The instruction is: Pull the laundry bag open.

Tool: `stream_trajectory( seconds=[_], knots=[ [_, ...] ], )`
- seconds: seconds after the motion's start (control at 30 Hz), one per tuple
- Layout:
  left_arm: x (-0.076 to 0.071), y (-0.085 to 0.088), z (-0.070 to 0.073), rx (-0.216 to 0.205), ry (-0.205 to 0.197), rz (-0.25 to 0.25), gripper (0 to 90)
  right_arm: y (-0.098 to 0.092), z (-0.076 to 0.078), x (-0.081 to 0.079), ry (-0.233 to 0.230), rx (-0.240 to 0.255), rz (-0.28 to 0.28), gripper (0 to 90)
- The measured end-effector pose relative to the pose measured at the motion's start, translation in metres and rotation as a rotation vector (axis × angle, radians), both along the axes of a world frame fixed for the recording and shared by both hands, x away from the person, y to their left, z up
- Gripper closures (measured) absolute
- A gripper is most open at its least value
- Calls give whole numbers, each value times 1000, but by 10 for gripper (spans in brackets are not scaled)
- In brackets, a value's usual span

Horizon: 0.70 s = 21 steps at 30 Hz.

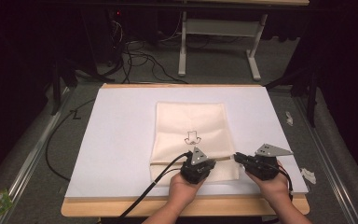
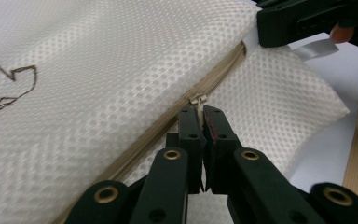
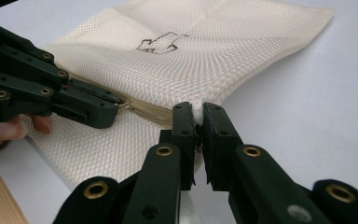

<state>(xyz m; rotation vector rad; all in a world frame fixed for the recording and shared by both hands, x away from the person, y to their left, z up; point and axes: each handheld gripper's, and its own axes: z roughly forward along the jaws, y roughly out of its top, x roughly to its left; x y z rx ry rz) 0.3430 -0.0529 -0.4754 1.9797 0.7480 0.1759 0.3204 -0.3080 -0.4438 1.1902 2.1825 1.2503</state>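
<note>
The left tongs (image 2: 201, 122) are pinching the zipper pull (image 2: 197, 100) while the right tongs (image 3: 197, 123) are gripping the right edge of the white mesh bag (image 1: 191, 122), lying near the table's (image 1: 121, 140) middle, probably to keep it from sliding.

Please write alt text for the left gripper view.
The left gripper is closed on the metal zipper pull of a cream mesh bag lying on a white sheet. The right gripper meets the bag's edge at upper right.
</note>
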Motion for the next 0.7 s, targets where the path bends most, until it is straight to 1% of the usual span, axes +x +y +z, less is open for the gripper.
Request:
stream_trajectory(
  seconds=[0.13,0.27,0.4,0.53,0.6,0.7],
  knots=[
    [-1,10,2,21,-11,-1,873,0,0,0,-3,-1,3,851],
    [-2,21,3,33,-10,9,873,0,0,0,-6,-1,-1,851],
    [-3,34,3,56,-7,18,873,0,1,-1,-9,-4,-6,851],
    [-4,54,6,94,3,24,873,-1,1,-1,-4,-5,-11,851],
    [-4,66,9,106,11,34,873,-2,1,-1,-7,-2,-12,851],
    [-5,83,11,133,12,56,873,-2,1,-1,-7,-3,-19,851]
  ],
)
